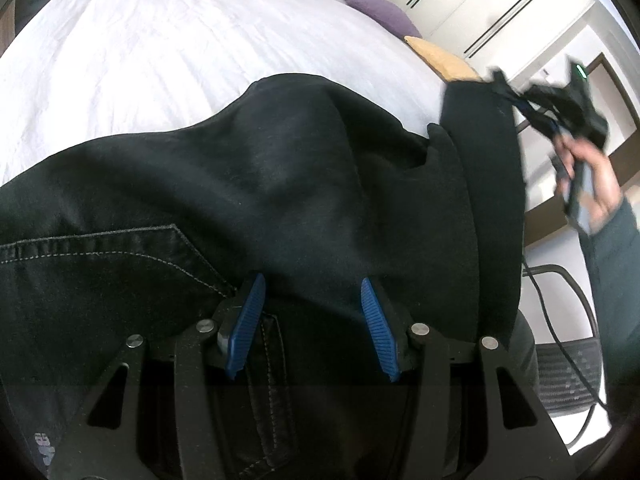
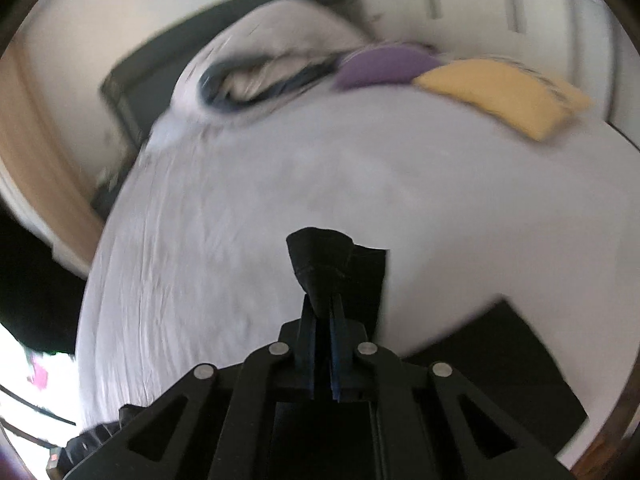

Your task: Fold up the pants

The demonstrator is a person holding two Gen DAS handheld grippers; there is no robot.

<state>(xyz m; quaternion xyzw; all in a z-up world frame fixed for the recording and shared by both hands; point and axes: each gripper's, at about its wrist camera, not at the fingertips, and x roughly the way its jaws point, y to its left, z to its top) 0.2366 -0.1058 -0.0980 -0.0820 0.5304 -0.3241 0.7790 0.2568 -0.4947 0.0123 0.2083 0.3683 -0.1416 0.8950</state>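
Two blue pads (image 1: 250, 320) of the left gripper (image 1: 312, 284) are standing wide apart in the left wrist view, w/ dark fabric of the pants (image 1: 260, 184) lying between and under them, so the tool is released, not pinching anything. Pants are black denim, spreading over the near part of the white bed sheet (image 1: 160, 48); a stitched pocket seam (image 1: 120, 256) is showing at left, and a belt-loop strip is running down between the fingers. At right, a leg of the pants is lifting up off the bed toward the right gripper (image 1: 508, 84), which is blurred; the person's right hand (image 1: 592, 184) is gripping its handle. Behind the raised leg, a yellow pillow (image 1: 444, 60) and a purple pillow (image 1: 384, 12) are sitting at the bed's far edge, w/ white cabinet doors (image 1: 480, 4) beyond.

Right wrist view is heavily blurred. Right gripper (image 2: 323, 300) is clenching a bunched end of the pants (image 2: 324, 264), fingers nearly together w/ fabric sticking out past the tips. Another dark part of the garment is lying on the sheet (image 2: 240, 220) at lower right. Further back, the purple pillow (image 2: 380, 66) and yellow pillow (image 2: 500, 92) are lying side by side, just touching, beside a rumpled pile of bedding (image 2: 272, 68).
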